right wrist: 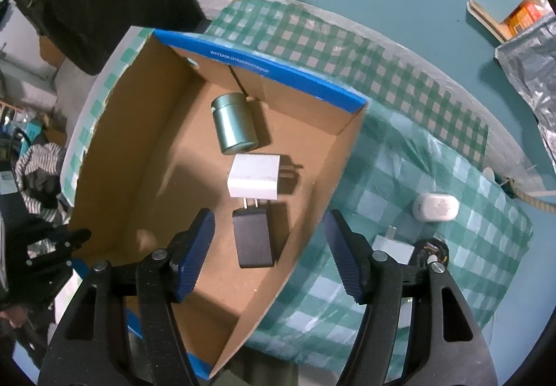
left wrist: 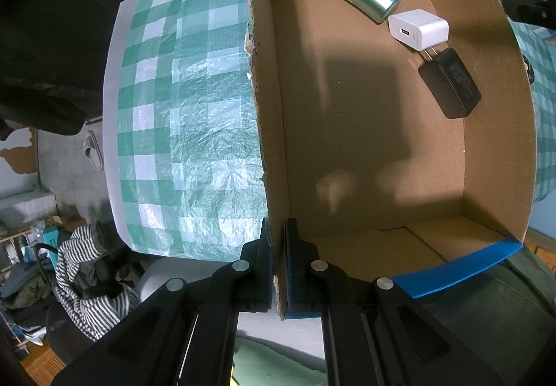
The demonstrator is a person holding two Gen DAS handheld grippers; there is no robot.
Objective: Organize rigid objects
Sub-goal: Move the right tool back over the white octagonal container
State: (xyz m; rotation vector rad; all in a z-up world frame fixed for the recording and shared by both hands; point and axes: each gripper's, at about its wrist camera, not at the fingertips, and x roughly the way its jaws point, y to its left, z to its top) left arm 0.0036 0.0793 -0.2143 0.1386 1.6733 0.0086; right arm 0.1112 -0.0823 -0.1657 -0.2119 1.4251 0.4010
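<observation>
Black adapter lies flat in the cardboard box, prongs touching the white charger, green tin just beyond. All 3 look hard, light, not fragile; I judge the smooth plastic a bit slippery, so I'd take any by its flat sides. My right gripper hovers over the black adapter, fingers spread wide, holding nothing. My left gripper is clamped on the box's side wall, steadying it. Outside on the checked cloth: white case, another white plug, small dark object, still unsorted.
</observation>
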